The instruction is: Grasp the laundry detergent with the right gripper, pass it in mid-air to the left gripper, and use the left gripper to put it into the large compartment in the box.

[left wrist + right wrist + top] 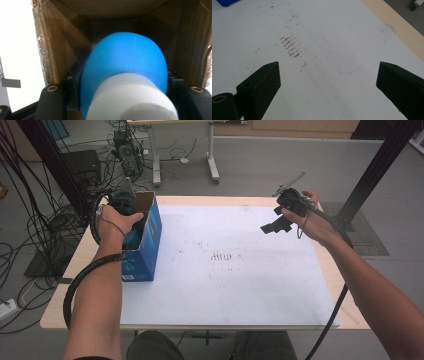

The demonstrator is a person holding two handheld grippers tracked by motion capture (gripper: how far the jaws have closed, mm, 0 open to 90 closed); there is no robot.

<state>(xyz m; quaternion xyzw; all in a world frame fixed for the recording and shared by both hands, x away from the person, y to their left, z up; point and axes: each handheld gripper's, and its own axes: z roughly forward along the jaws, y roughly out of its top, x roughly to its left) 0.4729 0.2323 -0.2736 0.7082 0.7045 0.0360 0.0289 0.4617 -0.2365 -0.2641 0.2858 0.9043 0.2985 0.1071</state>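
At left of the high view, the left gripper (131, 215) pinches a blue bottle (125, 67) inside the open box (150, 237); next, judge depth, then release. The right gripper (280, 222) hovers, jaws spread.

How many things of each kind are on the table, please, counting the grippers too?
Blue cardboard box: 1
Blue bottle with white cap: 1
Grippers, left gripper and right gripper: 2
Total: 4
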